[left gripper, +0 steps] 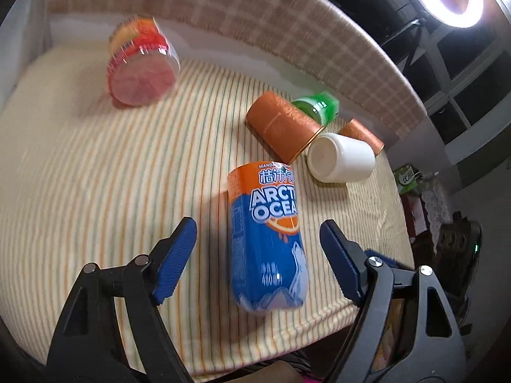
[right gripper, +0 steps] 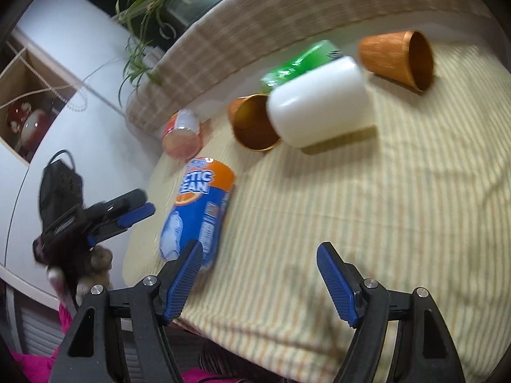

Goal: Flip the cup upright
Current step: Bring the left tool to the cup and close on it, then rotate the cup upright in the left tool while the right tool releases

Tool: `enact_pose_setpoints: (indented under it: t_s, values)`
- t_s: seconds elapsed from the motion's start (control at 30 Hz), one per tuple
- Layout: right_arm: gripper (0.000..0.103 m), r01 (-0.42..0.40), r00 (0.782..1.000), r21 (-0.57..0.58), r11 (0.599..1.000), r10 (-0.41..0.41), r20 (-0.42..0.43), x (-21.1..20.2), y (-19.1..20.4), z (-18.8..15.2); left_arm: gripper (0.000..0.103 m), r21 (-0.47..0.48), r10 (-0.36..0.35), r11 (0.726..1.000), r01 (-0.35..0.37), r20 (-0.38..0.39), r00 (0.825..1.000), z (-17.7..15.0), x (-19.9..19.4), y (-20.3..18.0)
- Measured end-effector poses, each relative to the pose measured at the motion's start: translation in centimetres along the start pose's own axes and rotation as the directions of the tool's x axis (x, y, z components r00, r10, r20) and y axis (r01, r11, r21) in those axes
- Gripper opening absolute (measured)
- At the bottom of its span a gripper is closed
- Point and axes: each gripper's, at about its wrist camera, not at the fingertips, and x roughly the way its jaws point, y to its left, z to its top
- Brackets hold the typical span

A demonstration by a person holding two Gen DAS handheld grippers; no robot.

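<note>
Everything on the table (left gripper: 95, 175) was lying on its side on the striped cloth, so there were several candidates for "the cup". Our best guess was the white cup (left gripper: 341, 158) — it lay tipped over near the far right corner, its closed bottom facing the left camera, touching or nearly touching the nearer orange cup (left gripper: 282, 126). A second orange cup (right gripper: 397, 59) lay just beyond it, mouth toward the right camera and empty as far as we could see. A green bottle (left gripper: 319, 107) sat behind them, too blurred to say whether anything was in it.

The left claw (left gripper: 258, 255) was wide open and held nothing, its fingers (left gripper: 174, 260) straddling the orange-and-blue drink bottle (left gripper: 266, 239) without touching it. We think it was lined up that way only because the bottle lay between it and the cups. The right claw (right gripper: 260, 284) was also spread wide and empty, hovering over bare cloth at the near edge, well apart from the white cup.

A clear fruit jar (left gripper: 142, 63) lay off at the far left, something pinkish inside. A potted plant (right gripper: 153, 9) stood past the table. Nothing had been flipped yet, by our reckoning.
</note>
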Motion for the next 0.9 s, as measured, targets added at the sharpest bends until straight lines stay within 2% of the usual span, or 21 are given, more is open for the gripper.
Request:
enact_pose_setpoints:
  t_s: [0.07,0.27,0.5,0.9]
  values:
    - [0.077,-0.001,1.000,0.019,1.000,0.001,0.003,-0.5,-0.8,-0.3,0.077,-0.024,-0.006,1.000,0.005,-0.030,1.000,0.7,1.0,0.3]
    - [0.077,0.008,1.000,0.040,0.999,-0.009,0.019,-1.4,-1.9,-0.9,0.077,-0.083,-0.049,0.996,0.042,-0.087,0.995,2.0,3.4,1.2]
    - [0.077,0.008,1.000,0.035,0.999,-0.008,0.021,-1.4,-1.9,-1.1,0.073,-0.081,-0.054,0.996,0.044,-0.126,0.991,2.2,5.3,0.6]
    - [0.077,0.015,1.000,0.051,0.999,-0.017,0.023,-1.4,-2.4,-1.2,0.064,-0.070,-0.044,0.997,0.035,-0.143,0.989,2.3,6.3,0.2]
